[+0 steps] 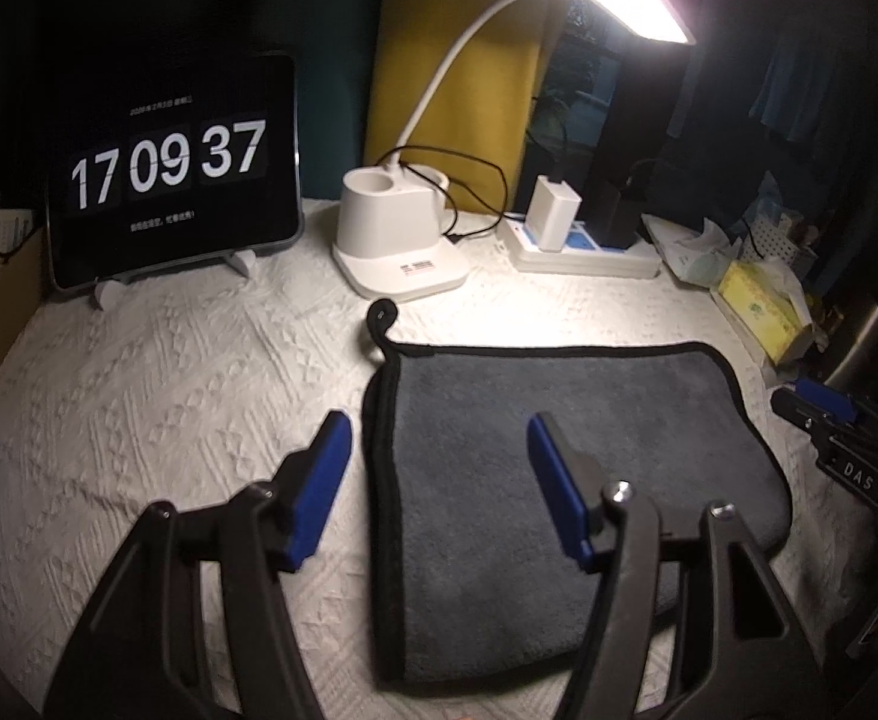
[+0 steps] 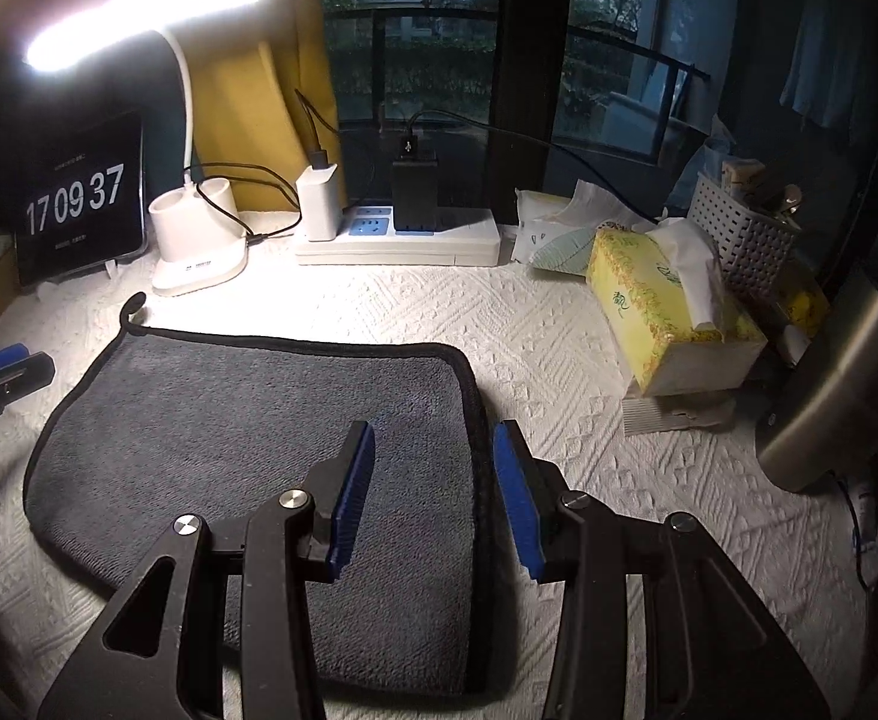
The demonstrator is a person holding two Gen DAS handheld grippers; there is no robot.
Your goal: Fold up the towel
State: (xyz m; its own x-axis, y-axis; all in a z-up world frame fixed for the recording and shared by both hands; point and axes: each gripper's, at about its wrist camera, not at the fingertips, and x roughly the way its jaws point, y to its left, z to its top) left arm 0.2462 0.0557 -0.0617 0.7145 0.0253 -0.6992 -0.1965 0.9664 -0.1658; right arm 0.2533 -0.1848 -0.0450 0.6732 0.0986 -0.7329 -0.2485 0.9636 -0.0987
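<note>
A dark grey towel [image 1: 559, 450] with black trim lies flat on the white textured tablecloth, seemingly folded with a rounded fold at its near side. A black hanging loop [image 1: 380, 318] curls off its far left corner. The towel also shows in the right wrist view [image 2: 246, 420]. My left gripper [image 1: 439, 438] is open and empty, straddling the towel's left edge from above. My right gripper [image 2: 432, 444] is open and empty over the towel's right edge. The right gripper shows at the right edge of the left wrist view [image 1: 823, 408], the left gripper at the left edge of the right wrist view [image 2: 0, 372].
At the back stand a tablet clock [image 1: 168, 168], a white desk lamp base [image 1: 396, 240] and a power strip with chargers [image 2: 396, 234]. On the right are tissue packs [image 2: 667, 312], a white basket [image 2: 739, 228] and a metal canister [image 2: 829, 384].
</note>
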